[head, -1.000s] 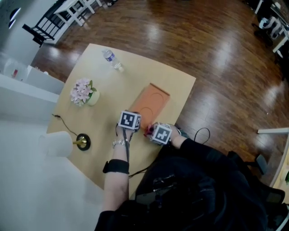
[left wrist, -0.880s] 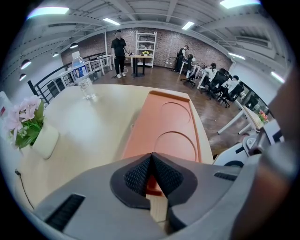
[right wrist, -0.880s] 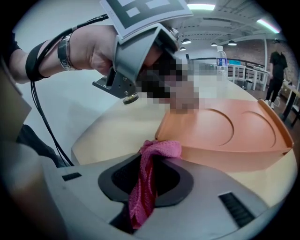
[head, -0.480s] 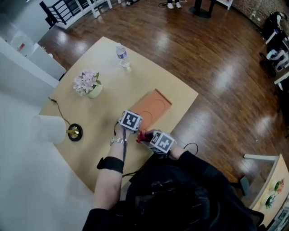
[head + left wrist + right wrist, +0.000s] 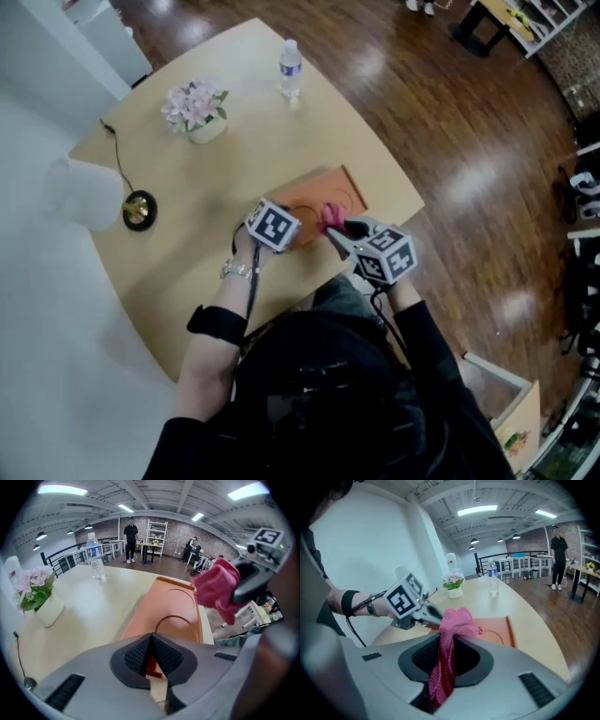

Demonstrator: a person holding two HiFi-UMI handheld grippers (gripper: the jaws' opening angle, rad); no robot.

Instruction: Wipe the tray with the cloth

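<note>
The tray (image 5: 328, 197) lies on the desk (image 5: 234, 141) close to the edge nearest the person. Its long axis runs away from the person: in the left gripper view the near short end sits at the jaws and the far short end points out toward the room. 2 round outlines are pressed into its orange floor, 1 behind the other along that axis.

The left tool (image 5: 152, 663) is closed narrow on the tray's near rim; a strip of orange shows between its pads. In the head view this tool's marker cube covers the near end of the tray, so the grip cannot be seen there.

The cloth (image 5: 452, 630), pink and bunched, is clamped in the right tool (image 5: 447, 645), whose jaws stand narrow on it. The cloth's top puffs out above the jaws and its lower part hangs between them, the end cut off from view. From the left gripper view it hangs in the air over the tray's right rim, apparently off the surface.

Farther off stand a bottle (image 5: 290, 67), potted flowers (image 5: 197, 108) and a lamp (image 5: 89, 192).
</note>
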